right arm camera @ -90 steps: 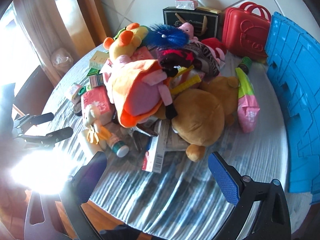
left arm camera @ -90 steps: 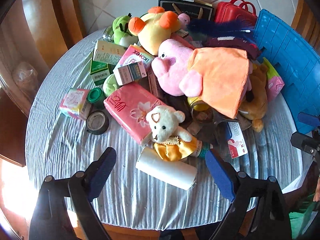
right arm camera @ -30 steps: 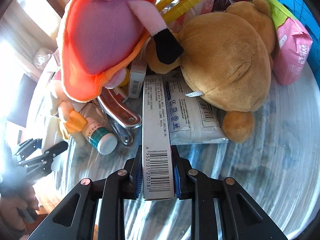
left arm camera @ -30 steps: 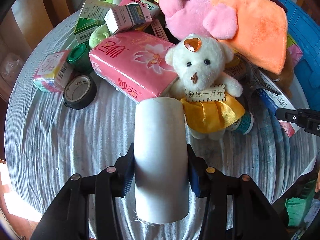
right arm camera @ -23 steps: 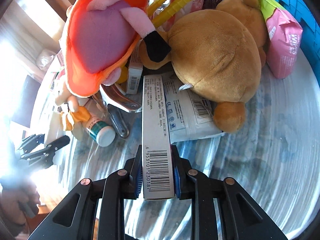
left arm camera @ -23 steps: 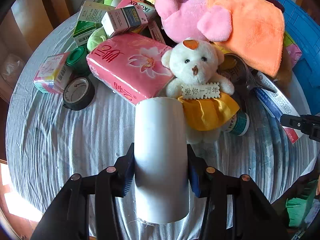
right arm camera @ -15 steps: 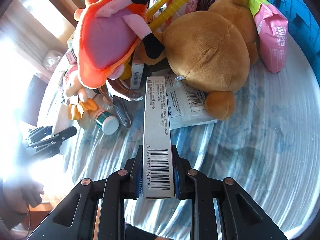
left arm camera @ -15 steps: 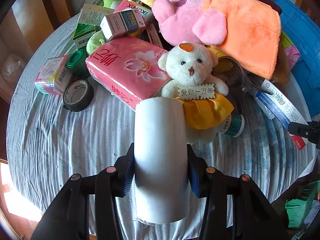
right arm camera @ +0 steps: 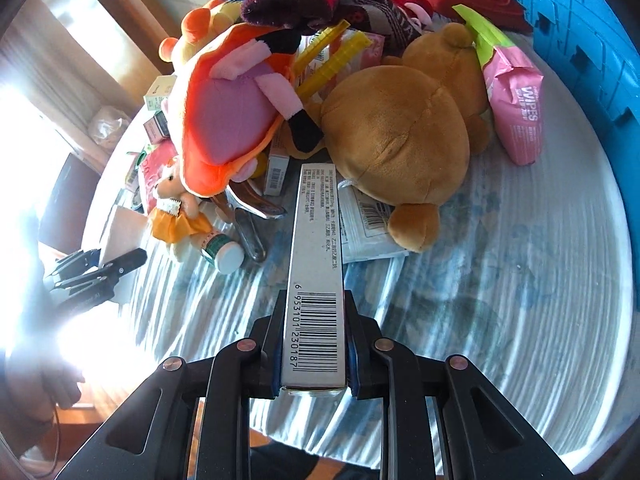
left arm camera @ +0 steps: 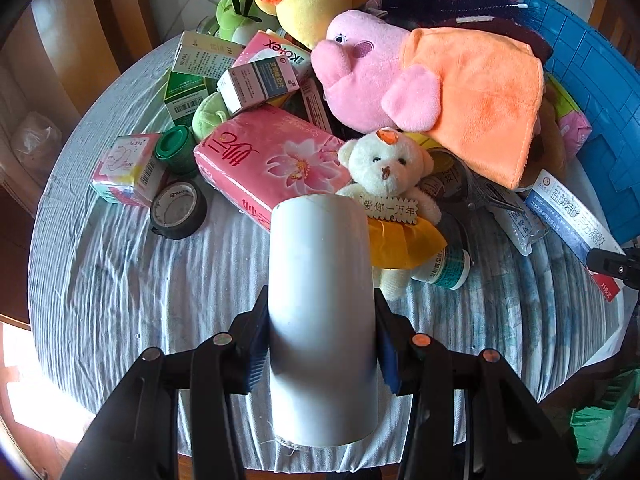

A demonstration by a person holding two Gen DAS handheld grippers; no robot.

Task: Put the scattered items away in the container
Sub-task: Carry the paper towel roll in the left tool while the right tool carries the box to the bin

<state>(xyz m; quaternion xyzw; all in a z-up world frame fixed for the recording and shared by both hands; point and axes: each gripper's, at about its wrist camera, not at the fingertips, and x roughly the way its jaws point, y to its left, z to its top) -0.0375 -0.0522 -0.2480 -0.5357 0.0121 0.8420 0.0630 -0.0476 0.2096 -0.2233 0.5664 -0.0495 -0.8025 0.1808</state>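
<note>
My left gripper (left arm camera: 320, 340) is shut on a white roll (left arm camera: 322, 312) and holds it above the round table's striped cloth (left arm camera: 120, 280). My right gripper (right arm camera: 314, 344) is shut on a long narrow box with a barcode (right arm camera: 316, 264), lifted clear of the cloth. The blue container (left arm camera: 592, 92) stands at the table's right side; in the right wrist view the blue container (right arm camera: 592, 32) fills the upper right. The left gripper (right arm camera: 96, 270) with its white roll shows small at that view's left, and the right gripper's tip (left arm camera: 612, 266) at the left wrist view's right edge.
A heap fills the table's far half: a pink pig plush in orange (left arm camera: 420, 84), a white teddy (left arm camera: 384, 172), a pink tissue pack (left arm camera: 264, 160), a tape roll (left arm camera: 178, 210), small boxes, a brown bear (right arm camera: 396, 136), a wipes pack (right arm camera: 516, 120), a medicine bottle (right arm camera: 222, 252).
Three seconds ago both grippers stood open over the heap; each has since closed on its item. Over the last second both have risen and the heap has shrunk back in view.
</note>
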